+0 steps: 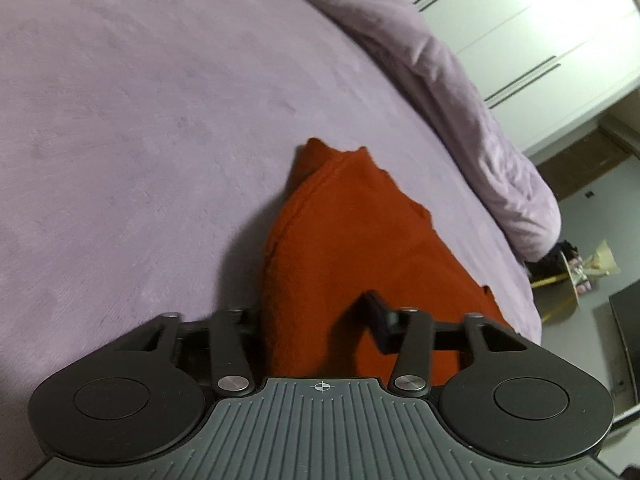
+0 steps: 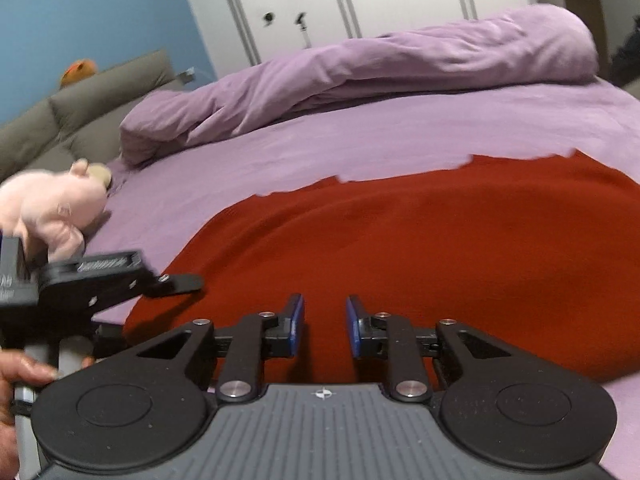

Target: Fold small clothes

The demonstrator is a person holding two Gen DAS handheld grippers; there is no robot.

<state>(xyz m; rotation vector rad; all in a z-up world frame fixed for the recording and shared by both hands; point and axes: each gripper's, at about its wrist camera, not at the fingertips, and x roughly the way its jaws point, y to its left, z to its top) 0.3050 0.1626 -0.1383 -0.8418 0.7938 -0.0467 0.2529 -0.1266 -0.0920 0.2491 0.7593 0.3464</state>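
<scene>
A rust-red knit garment (image 2: 420, 248) lies spread on the lilac bed sheet (image 2: 320, 152). In the left wrist view the garment (image 1: 340, 248) rises in a fold between the jaws of my left gripper (image 1: 320, 320), which stand wide apart with the cloth draped between them; the left finger is hidden behind the cloth. My right gripper (image 2: 325, 326) hovers low over the near edge of the garment, its blue-padded fingers (image 2: 296, 320) apart and empty. The left gripper's body (image 2: 100, 280) shows at the left of the right wrist view, at the garment's left edge.
A rolled lilac duvet (image 2: 360, 76) lies along the far side of the bed. A pink plush pig (image 2: 52, 208) sits at the left near a grey headboard (image 2: 80, 108). White wardrobe doors (image 1: 520, 20) stand beyond the bed.
</scene>
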